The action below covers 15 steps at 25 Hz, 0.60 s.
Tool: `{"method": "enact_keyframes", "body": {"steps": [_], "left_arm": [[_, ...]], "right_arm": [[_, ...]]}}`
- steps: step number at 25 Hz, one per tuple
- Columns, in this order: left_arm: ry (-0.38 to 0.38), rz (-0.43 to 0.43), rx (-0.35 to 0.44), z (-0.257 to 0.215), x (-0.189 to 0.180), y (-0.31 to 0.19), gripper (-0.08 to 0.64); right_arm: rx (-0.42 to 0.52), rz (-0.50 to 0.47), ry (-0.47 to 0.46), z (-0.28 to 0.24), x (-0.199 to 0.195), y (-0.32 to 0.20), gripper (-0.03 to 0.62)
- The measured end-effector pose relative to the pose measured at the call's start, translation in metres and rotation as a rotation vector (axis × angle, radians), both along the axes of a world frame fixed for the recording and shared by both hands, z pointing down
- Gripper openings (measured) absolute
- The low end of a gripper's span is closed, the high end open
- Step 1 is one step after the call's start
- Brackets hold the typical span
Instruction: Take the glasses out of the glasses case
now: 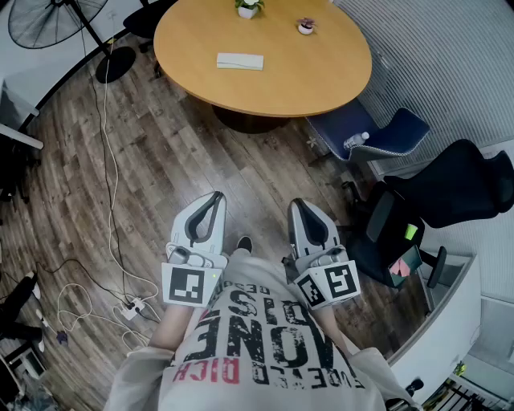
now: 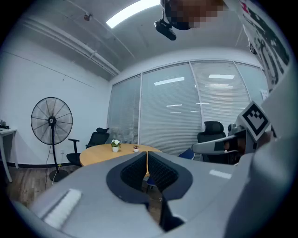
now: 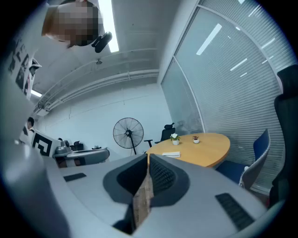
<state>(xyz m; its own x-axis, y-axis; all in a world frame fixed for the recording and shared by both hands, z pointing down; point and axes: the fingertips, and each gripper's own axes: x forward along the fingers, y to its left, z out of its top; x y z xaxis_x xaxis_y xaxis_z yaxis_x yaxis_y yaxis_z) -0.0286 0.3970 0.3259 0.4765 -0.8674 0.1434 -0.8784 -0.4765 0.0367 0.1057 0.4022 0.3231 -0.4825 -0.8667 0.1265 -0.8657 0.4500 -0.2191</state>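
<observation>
Over by the far side of the room, on the round light-wood table (image 1: 321,80), there's the white oblong glasses case (image 1: 239,61), lying flat near the middle of the top. It's well apart from the person, who has both tools tucked in close to the body. The left gripper (image 1: 216,196) has its jaws pressed together with nothing between them, and the right gripper (image 1: 299,202) is the same, closed and empty. Both point roughly level towards the table.

The case sits straight ahead of them, a touch more in line with the left one, so I'd guess that one gets there first, though honestly it's close. Its long axis runs crosswise to the way the jaws point, so they'd meet its long side.

The lid looks down from here, so I can't tell if the glasses are in there. A small white pot with a white-flowered plant (image 1: 248,8) and a smaller pot (image 1: 305,26) sit further back, and a clear water bottle (image 1: 356,140) lies on the blue chair (image 1: 401,128)
</observation>
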Motion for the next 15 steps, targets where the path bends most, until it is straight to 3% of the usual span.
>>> {"method": "enact_keyframes", "body": {"steps": [15], "left_arm": [[0.026,-0.017,0.024,-0.005,-0.033,0.028,0.014]], "right_arm": [[0.018,-0.045,0.012,-0.007,-0.043,0.03,0.023]]}}
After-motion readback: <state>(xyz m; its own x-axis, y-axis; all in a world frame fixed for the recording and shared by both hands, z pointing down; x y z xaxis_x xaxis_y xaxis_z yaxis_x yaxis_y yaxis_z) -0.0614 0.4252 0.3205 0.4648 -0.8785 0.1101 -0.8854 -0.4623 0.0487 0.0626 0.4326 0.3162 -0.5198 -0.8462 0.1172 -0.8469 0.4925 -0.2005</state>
